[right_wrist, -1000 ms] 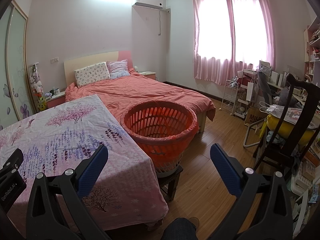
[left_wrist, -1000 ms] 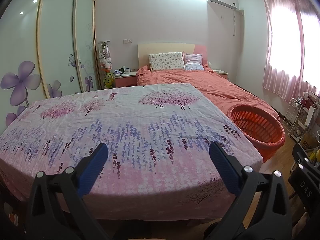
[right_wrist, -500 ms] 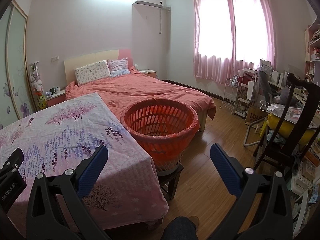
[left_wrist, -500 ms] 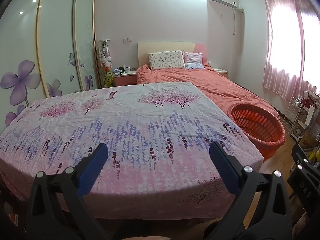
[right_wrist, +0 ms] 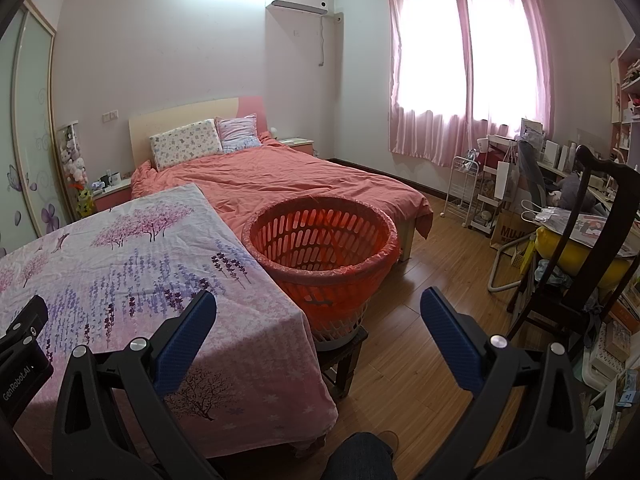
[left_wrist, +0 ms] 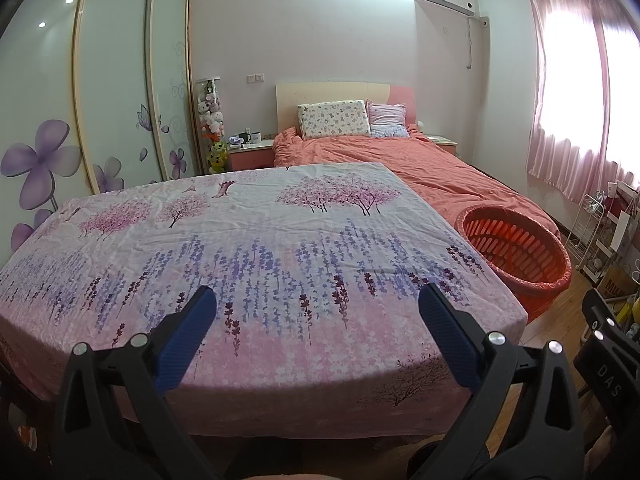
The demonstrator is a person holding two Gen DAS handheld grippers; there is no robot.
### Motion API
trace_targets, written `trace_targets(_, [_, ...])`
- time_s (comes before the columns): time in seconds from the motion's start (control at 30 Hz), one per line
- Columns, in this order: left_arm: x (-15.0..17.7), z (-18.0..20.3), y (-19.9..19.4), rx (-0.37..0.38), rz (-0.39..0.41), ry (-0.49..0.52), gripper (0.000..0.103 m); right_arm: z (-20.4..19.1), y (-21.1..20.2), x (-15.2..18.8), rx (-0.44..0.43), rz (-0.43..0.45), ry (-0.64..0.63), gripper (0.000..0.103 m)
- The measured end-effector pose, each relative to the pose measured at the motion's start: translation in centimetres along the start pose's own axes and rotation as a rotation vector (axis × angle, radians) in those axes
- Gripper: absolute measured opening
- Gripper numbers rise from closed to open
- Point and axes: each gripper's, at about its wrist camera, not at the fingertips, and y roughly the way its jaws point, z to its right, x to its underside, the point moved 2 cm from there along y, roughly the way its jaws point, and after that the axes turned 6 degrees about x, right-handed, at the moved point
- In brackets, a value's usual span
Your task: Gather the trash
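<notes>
Standing on a dark stool (right_wrist: 344, 354) just beside the corner of the cloth-covered table (left_wrist: 260, 264), the orange basket (right_wrist: 320, 256) is the only piece of the task in plain sight; it looks lined with a thin red bag and, as far as its slatted walls let me see, holds nothing. No trash shows on the floral cloth, on the wooden floor (right_wrist: 420, 300) or on the salmon bed (right_wrist: 280, 176) behind the basket, so the thing to be collected cannot be located from either wrist view. That is the first risk: with nothing picked out, either tool could be sent toward the wrong item, most likely among the bags and papers crowding the chair (right_wrist: 592, 240) and white cart (right_wrist: 464, 192) on the right. The left gripper (left_wrist: 318, 316) hangs over the near edge of the table with its jaws spread wide and nothing between them; the right gripper (right_wrist: 318, 316) is likewise spread and unloaded, aimed at the gap between table corner and floor. A low pass by the left one could snag the loose cloth and drag it. The basket sits high on a small stool, so a bump from the right tool could tip it off.
</notes>
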Motion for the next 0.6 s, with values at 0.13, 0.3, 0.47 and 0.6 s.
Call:
trace_targets(0.13, [-0.04, 0.01, 0.01, -0.001, 0.0, 0.0, 0.099, -0.02, 0.02, -0.02, 0.0, 0.0, 0.0, 0.101])
trace_targets(0.3, [0.17, -0.05, 0.05, -0.001, -0.003, -0.002, 0.099, -0.03, 0.0, -0.03, 0.0, 0.0, -0.001, 0.101])
trace_targets(0.47, [0.44, -0.19, 0.05, -0.002, -0.008, -0.006, 0.099, -0.08, 0.02, -0.05, 0.0, -0.001, 0.0, 0.101])
trace_targets(0.6, [0.34, -0.2, 0.17, -0.002, -0.012, -0.008, 0.099, -0.07, 0.01, -0.06, 0.001, 0.0, -0.001, 0.101])
